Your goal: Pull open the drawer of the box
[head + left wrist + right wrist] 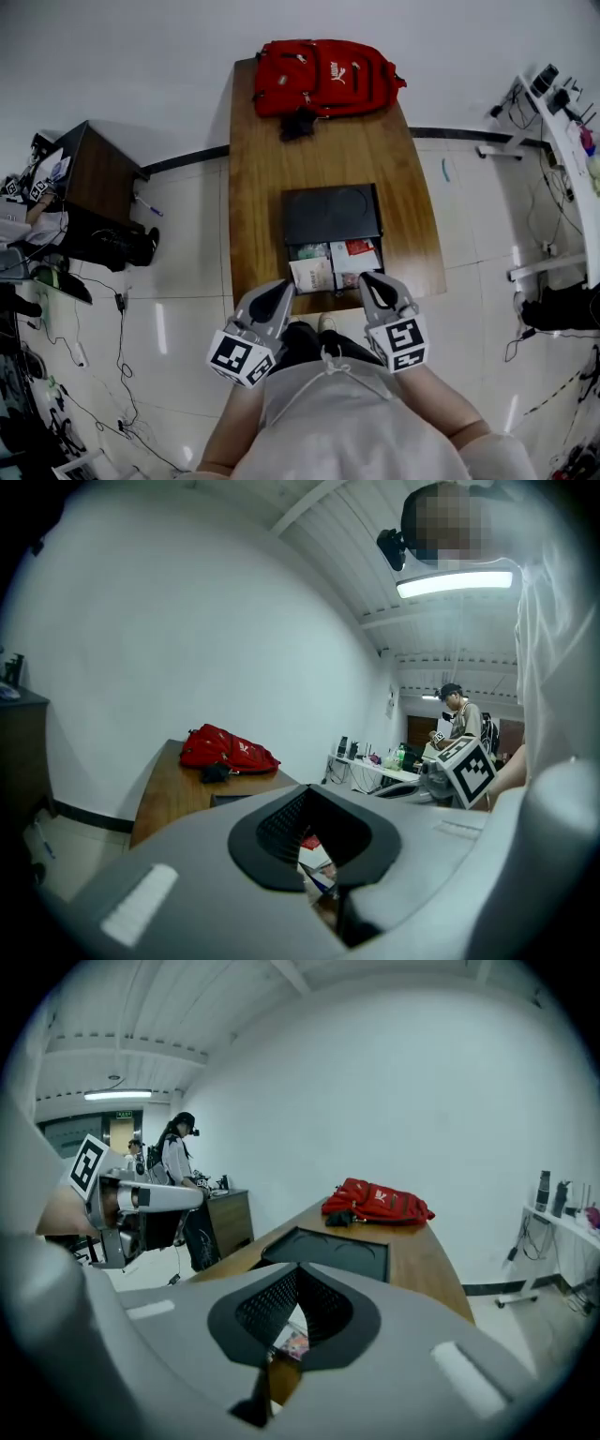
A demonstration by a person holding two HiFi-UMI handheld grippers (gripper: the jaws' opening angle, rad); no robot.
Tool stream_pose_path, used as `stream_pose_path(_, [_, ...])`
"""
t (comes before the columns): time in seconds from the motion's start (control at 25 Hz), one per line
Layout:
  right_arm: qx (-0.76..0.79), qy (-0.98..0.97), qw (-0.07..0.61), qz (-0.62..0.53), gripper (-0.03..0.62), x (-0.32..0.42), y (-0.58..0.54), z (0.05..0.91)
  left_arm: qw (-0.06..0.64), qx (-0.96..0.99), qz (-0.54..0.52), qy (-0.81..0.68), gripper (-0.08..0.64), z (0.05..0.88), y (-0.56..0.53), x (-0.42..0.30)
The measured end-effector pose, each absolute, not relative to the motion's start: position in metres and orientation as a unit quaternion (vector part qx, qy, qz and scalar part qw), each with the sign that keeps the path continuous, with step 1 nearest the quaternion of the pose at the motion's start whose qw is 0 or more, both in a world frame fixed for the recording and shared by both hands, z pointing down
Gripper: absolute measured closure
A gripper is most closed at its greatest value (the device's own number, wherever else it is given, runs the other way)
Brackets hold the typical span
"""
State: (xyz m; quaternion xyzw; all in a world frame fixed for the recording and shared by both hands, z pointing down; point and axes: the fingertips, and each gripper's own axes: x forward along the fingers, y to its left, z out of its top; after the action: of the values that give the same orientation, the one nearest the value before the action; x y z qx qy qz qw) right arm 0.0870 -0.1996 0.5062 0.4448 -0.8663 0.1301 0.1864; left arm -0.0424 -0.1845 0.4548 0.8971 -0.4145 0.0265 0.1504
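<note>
The black box [332, 214] lies in the middle of the wooden table [262, 169]. Its drawer [335, 292] stands pulled out toward me, with packets and papers [314, 274] showing inside. My left gripper [277, 292] is shut and empty, its tip just off the drawer's front left corner. My right gripper [372, 284] is shut and empty too, by the drawer's front right corner. In the left gripper view the jaws of the left gripper [323, 892] meet, with the drawer's contents seen past them. The right gripper view shows the right gripper [277, 1354] pointing at the box [328, 1251].
A red backpack [323, 77] lies at the table's far end, with a small black item in front of it. A dark cabinet [98, 178] stands on the left, a cluttered desk [572, 131] on the right. Cables trail over the floor. A person [178, 1162] stands in the background.
</note>
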Motion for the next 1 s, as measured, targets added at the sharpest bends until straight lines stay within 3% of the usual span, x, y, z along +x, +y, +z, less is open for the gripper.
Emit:
stream_pose_path(0.48, [0.456, -0.873, 0.152, 0.086, 0.584, 0.092, -0.171, 0.463, 0.119, 0.905, 0.015, -0.407, 0.554, 0.419, -0.15, -0.045])
stream_pose_path(1.0, [0.436, -0.884, 0.167, 0.005, 0.584, 0.039, -0.012, 0.447, 0.119, 0.907, 0.002, -0.403, 0.554, 0.421, 0.011, -0.081])
